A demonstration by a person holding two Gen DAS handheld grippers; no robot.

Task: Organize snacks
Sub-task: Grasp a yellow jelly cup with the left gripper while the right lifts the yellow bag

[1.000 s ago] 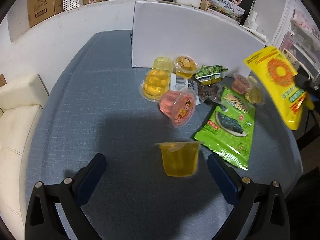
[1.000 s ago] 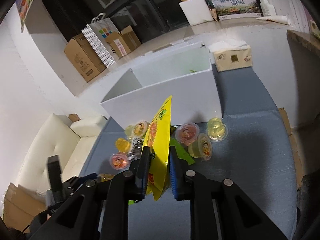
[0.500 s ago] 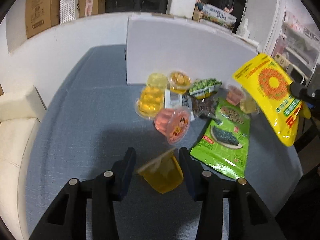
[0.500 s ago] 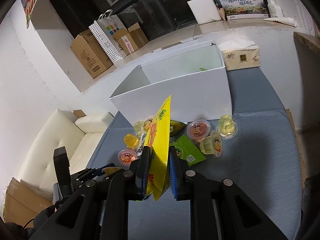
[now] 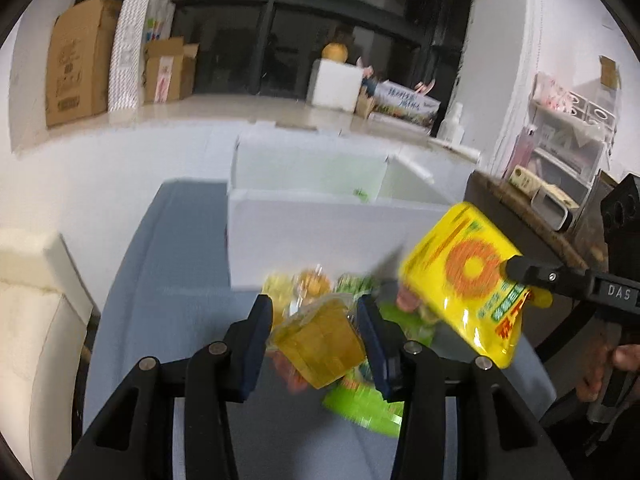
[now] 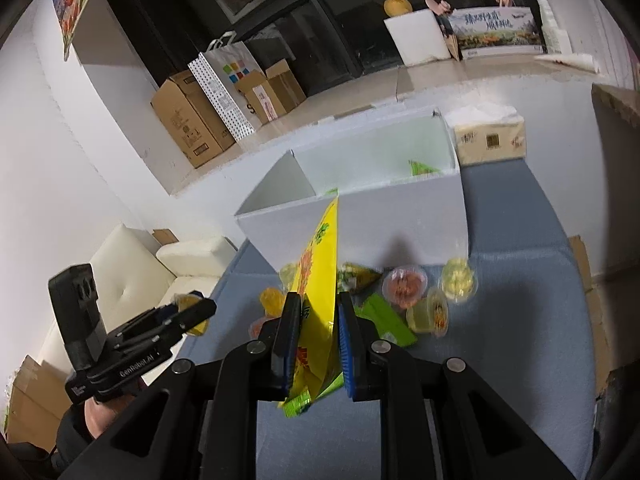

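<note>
My left gripper [image 5: 316,332] is shut on a yellow jelly cup [image 5: 320,348] and holds it tilted above the blue table, in front of the white box [image 5: 320,236]. My right gripper [image 6: 316,340] is shut on a yellow snack bag [image 6: 318,284], held upright above the snack pile; the bag also shows in the left wrist view [image 5: 468,280]. The left gripper with its cup shows at the left of the right wrist view [image 6: 188,312]. The open white box [image 6: 360,216] holds a green packet [image 6: 422,168].
Several jelly cups [image 6: 404,284] and a green seaweed packet [image 6: 384,318] lie on the blue table [image 6: 520,320] before the box. A tissue pack [image 6: 490,140] sits beside the box. A white sofa [image 6: 132,280] is at the left. Cardboard boxes [image 6: 188,120] stand behind.
My left gripper closed on the yellow jelly cup and lifted it off the table toward the box. My right gripper kept hold of the yellow bag and moved closer to the box.
</note>
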